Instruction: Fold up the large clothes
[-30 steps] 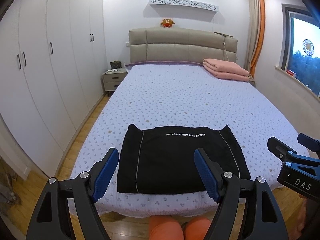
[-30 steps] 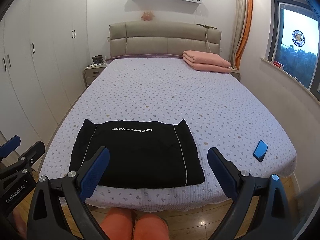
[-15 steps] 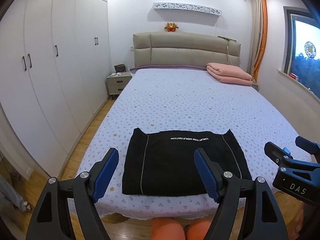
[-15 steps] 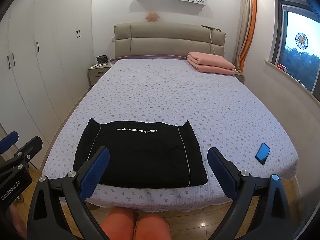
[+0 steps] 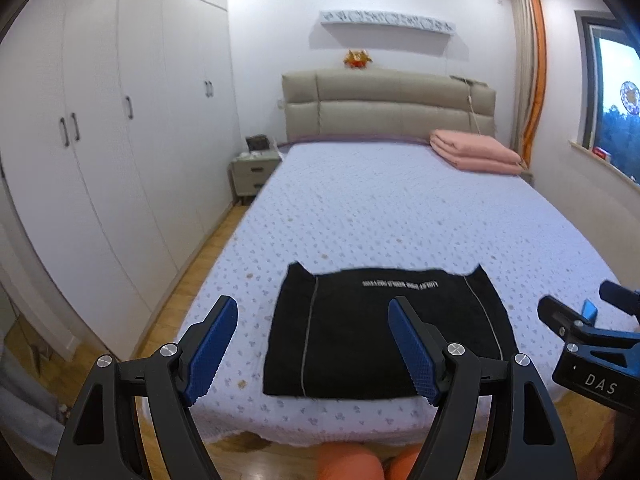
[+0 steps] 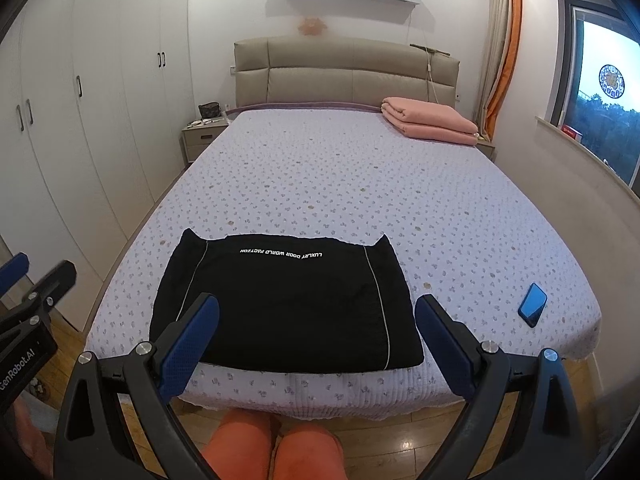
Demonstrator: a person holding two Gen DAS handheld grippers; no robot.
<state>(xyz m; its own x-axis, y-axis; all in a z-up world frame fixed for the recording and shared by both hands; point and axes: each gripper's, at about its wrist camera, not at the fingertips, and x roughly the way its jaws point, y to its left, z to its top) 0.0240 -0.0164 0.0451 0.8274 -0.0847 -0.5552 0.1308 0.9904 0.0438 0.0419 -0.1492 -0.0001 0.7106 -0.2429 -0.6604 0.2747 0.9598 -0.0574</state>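
Black garment [image 6: 286, 300], folded into a flat rectangle, white lettering along its far edge, thin white piping down each side. It lies on the bed [image 6: 360, 184] near the foot edge, just ahead of and below both grippers, touching neither. Right gripper [image 6: 316, 344] jaws wide apart, nothing between the blue pads, held in the air above the near edge of the garment. Left gripper [image 5: 312, 348] also wide open and empty, hovering short of the garment's near-left part. Blue phone [image 6: 533, 305] on the sheet, right of the right gripper. Pink folded blanket [image 6: 430, 121] far ahead, right, by the headboard [image 6: 344, 74]. Wardrobe [image 5: 100, 160] left of the left gripper. Person's orange-clad knees [image 6: 272, 444] below the right gripper.
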